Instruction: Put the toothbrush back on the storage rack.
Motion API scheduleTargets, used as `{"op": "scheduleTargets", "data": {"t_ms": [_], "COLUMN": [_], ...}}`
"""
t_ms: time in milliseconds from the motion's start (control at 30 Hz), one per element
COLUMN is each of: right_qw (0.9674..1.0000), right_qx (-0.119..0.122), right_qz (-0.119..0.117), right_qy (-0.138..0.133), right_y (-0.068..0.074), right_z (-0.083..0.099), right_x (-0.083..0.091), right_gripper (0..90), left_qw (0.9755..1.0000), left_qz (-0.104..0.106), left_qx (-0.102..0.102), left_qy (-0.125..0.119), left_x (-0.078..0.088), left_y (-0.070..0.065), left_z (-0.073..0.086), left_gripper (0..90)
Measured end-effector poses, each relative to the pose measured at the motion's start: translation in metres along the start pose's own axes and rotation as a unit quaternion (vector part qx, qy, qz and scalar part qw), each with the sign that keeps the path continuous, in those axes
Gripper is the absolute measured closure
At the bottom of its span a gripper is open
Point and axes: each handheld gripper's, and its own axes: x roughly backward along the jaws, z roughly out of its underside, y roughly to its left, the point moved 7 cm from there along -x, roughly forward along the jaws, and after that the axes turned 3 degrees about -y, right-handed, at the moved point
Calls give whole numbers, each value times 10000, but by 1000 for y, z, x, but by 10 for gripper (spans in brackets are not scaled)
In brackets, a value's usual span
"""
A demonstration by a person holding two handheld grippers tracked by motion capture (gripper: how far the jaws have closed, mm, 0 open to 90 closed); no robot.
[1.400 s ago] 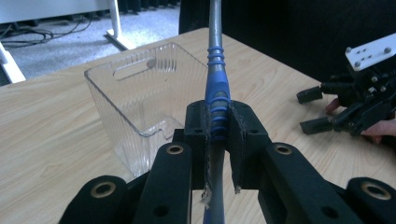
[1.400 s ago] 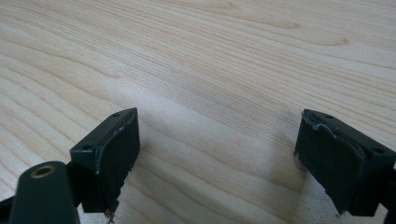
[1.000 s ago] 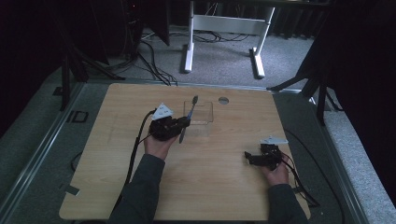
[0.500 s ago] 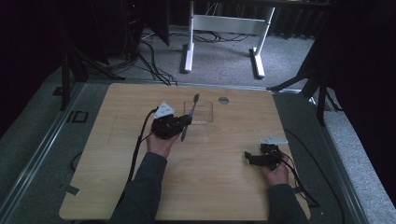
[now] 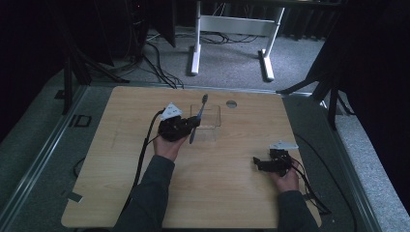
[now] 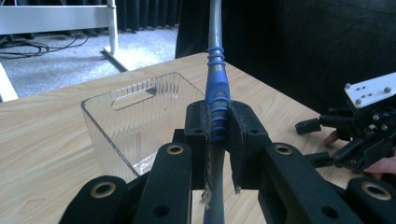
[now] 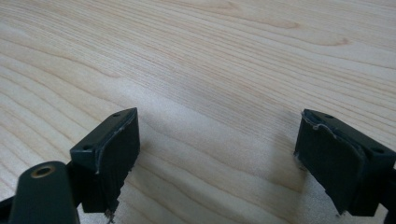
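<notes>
Left hand-held gripper (image 6: 217,140) is clenched mid-handle on the grey-and-blue plastic toothbrush (image 6: 215,100), head up beside the clear plastic bin (image 5: 205,116) on the wooden table (image 5: 121,159), likely for drop-in; right hand-held gripper (image 7: 217,158) rests released, well apart.

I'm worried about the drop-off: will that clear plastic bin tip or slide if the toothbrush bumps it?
Probably slides: the clear bin looks thin-walled, light and empty on smooth wood. Its broad base likely resists tipping. The toothbrush looks stiff.
</notes>
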Motion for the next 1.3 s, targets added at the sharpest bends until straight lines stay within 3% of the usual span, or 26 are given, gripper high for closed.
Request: {"op": "scheduleTargets", "data": {"t_ms": [667,1300], "right_qw": [10000,10000], "right_qx": [-4,6], "right_qz": [-1,-6], "right_qy": [-4,6], "right_y": [0,0], "right_z": [0,0], "right_x": [0,0], "right_gripper": [135,135], "left_qw": [9996,9989], "left_qz": [134,74], "left_qx": [159,276], "left_qy": [-191,-361], "left_x": [-4,-8], "left_y": [1,9], "left_z": [-14,-26], "left_gripper": [787,787]}}
